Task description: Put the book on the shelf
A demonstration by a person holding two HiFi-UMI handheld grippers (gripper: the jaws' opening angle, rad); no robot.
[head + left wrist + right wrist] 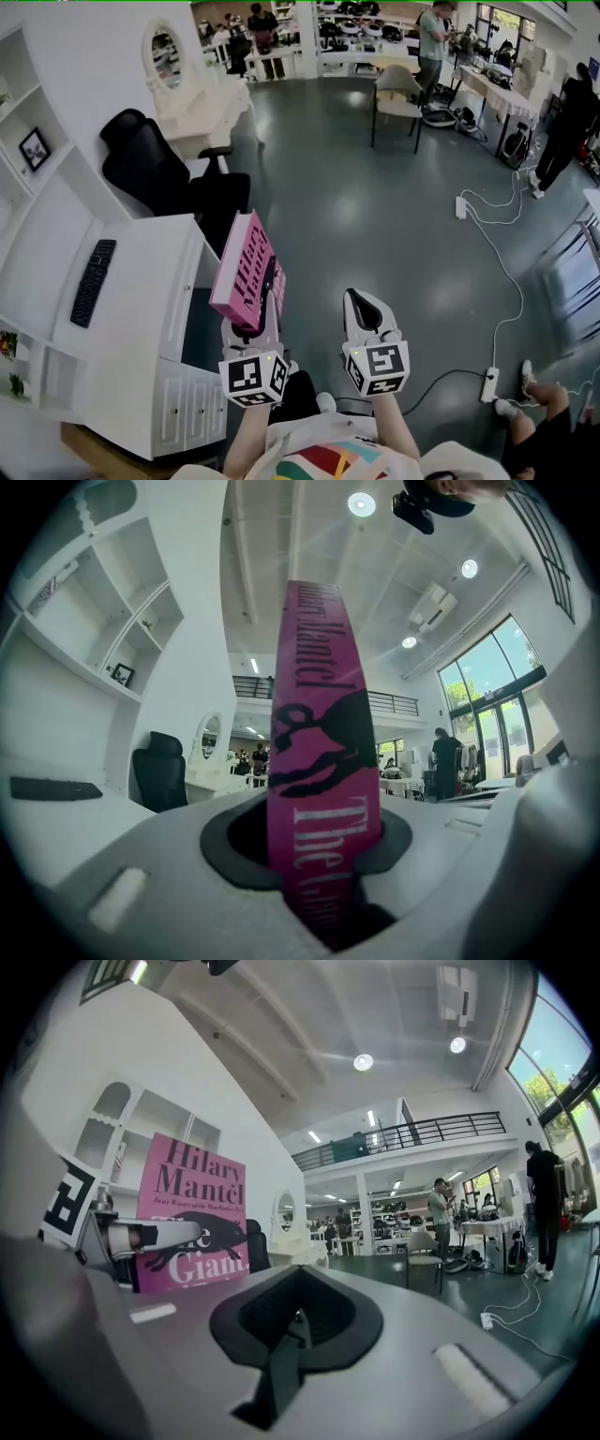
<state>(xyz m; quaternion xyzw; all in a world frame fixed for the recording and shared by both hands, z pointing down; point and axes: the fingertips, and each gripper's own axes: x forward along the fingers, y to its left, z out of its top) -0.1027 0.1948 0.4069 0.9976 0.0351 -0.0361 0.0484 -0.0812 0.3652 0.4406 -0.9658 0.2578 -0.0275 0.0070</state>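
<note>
A pink book (245, 265) with dark lettering stands upright in my left gripper (255, 314), whose jaws are shut on its lower part. In the left gripper view its spine (319, 761) rises straight up between the jaws. The right gripper view shows its front cover (190, 1211) at the left, with a left finger across it. My right gripper (366, 314) is held level beside the left one, shut, with nothing in it. The white shelf unit (42, 216) stands at the left, with open compartments (103, 621) along the wall.
A white desk (141, 309) with a black keyboard (93, 281) lies just left of the book. A black office chair (159, 173) stands behind it. Cables and a power strip (489, 382) run over the floor at the right. People stand at the far tables.
</note>
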